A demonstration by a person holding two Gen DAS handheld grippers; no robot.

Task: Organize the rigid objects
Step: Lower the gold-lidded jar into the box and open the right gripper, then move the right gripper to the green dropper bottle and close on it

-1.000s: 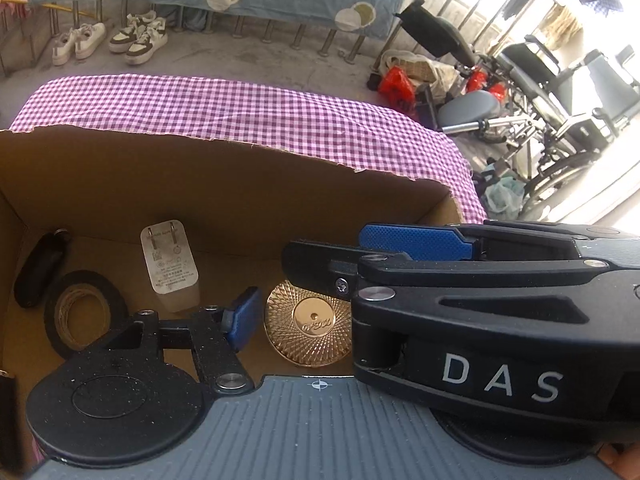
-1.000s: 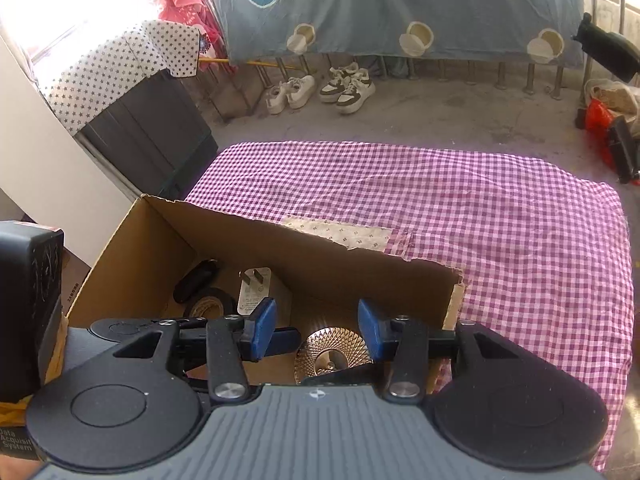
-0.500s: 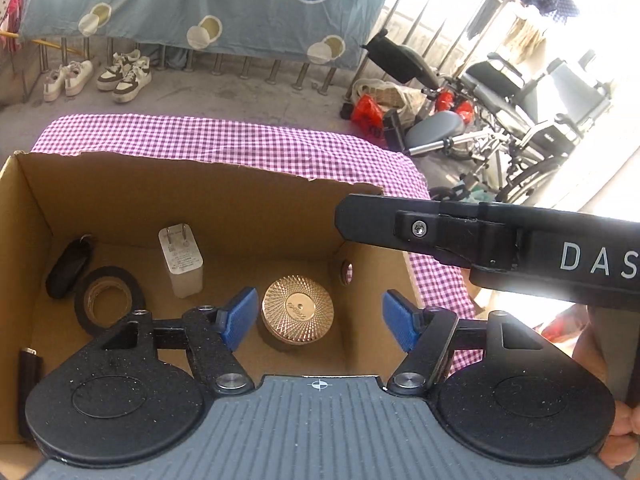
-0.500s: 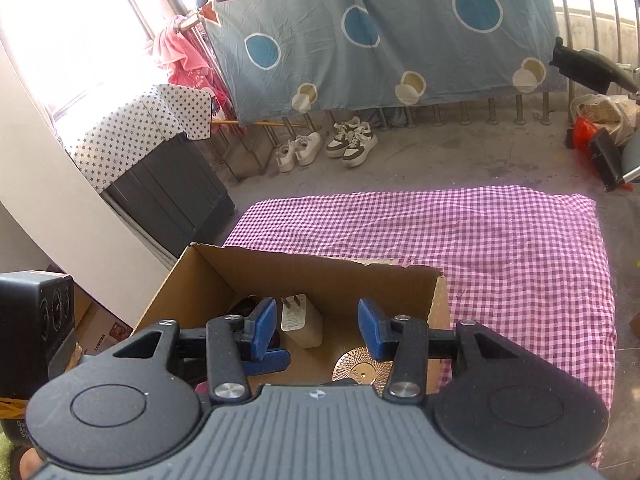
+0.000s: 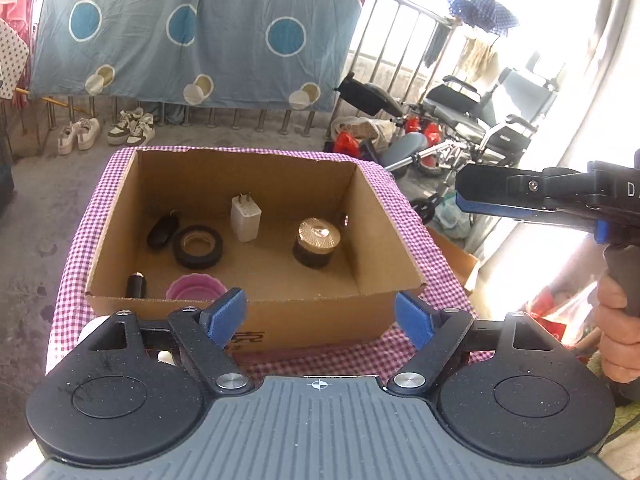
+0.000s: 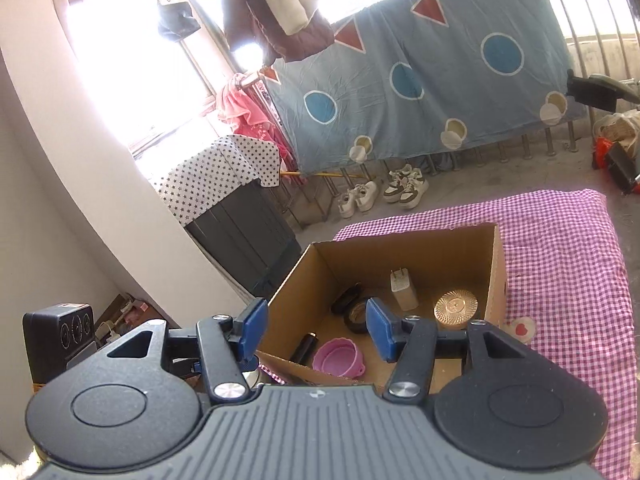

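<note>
**Both grippers empty, box loaded: what could slip from here**

My left hand-held gripper [image 5: 320,316] and right hand-held gripper [image 6: 316,330] have just been opening, nothing between the jaws. The gold-lidded jar [image 5: 317,242], charger [image 5: 245,217], tape roll [image 5: 197,246] and pink cup [image 5: 194,289] sit inside the cardboard box [image 5: 384,236] on the checked cloth [image 5: 420,224]. I judge a careless reach could clip the near wall and shove the box.

Sneakers [image 5: 107,131]; wheelchair [image 5: 486,120] (folded); sheet [image 5: 192,36]
</note>
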